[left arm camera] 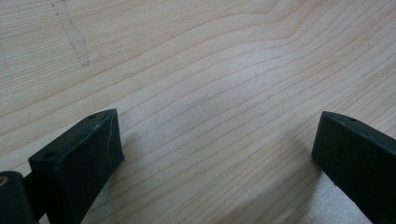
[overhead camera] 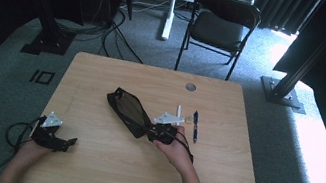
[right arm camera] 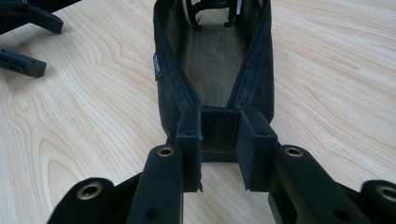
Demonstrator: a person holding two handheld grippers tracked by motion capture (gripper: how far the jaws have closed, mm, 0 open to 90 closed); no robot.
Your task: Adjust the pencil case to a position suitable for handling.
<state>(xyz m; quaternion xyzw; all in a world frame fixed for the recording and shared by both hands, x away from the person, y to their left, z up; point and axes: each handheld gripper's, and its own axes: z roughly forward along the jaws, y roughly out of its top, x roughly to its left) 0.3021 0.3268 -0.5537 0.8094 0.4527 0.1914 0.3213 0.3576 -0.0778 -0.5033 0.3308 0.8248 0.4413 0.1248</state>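
Note:
A black zip pouch (overhead camera: 127, 108) lies open in the middle of the wooden table (overhead camera: 102, 167), with its mouth gaping upward. My right gripper (overhead camera: 149, 130) is shut on the pouch's near end. In the right gripper view the pouch (right arm camera: 210, 60) stretches away from the right gripper (right arm camera: 219, 140), whose two jaws press on the fabric end from both sides. Some items lie at the pouch's far end, too small to name. My left gripper (overhead camera: 71, 142) rests low at the table's front left, open, and in its own view the left gripper (left arm camera: 215, 135) has bare wood between its jaws.
A blue pen (overhead camera: 195, 125), a thin white stick (overhead camera: 179, 110) and a small pale item (overhead camera: 188, 119) lie right of the pouch. A round cable hole (overhead camera: 190, 87) sits near the far edge. A black folding chair (overhead camera: 223, 23) stands beyond the table.

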